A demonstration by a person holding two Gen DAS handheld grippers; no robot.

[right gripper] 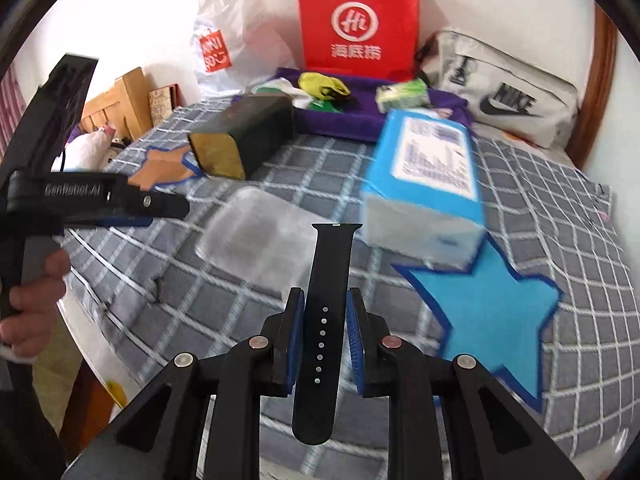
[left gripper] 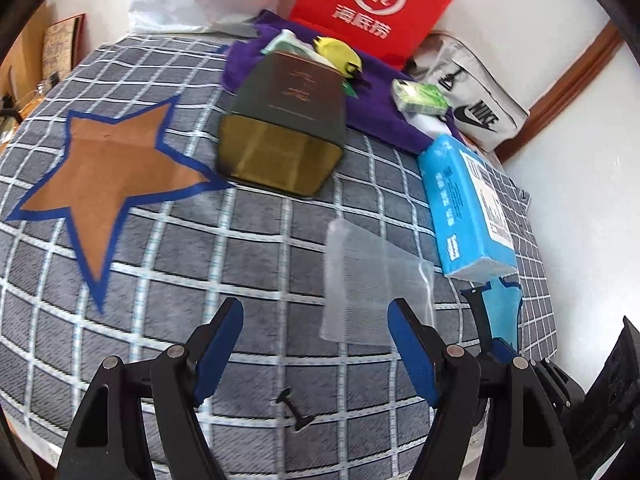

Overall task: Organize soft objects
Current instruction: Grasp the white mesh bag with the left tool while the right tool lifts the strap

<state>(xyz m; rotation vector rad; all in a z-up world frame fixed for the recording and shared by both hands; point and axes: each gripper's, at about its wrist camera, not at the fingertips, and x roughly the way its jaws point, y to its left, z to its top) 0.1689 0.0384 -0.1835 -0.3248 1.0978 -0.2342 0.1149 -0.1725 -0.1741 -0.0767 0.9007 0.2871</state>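
My right gripper is shut on a black watch strap and holds it upright above the checked blanket; the strap also shows at the right of the left wrist view. A clear zip bag lies flat on the blanket, just ahead of my open, empty left gripper; it also shows in the right wrist view. The left gripper shows side-on at the left of the right wrist view.
A blue tissue pack lies right of the bag. A dark box stands behind. A purple towel holds a yellow item and green packet. Red bag, Nike pouch, orange star, blue star.
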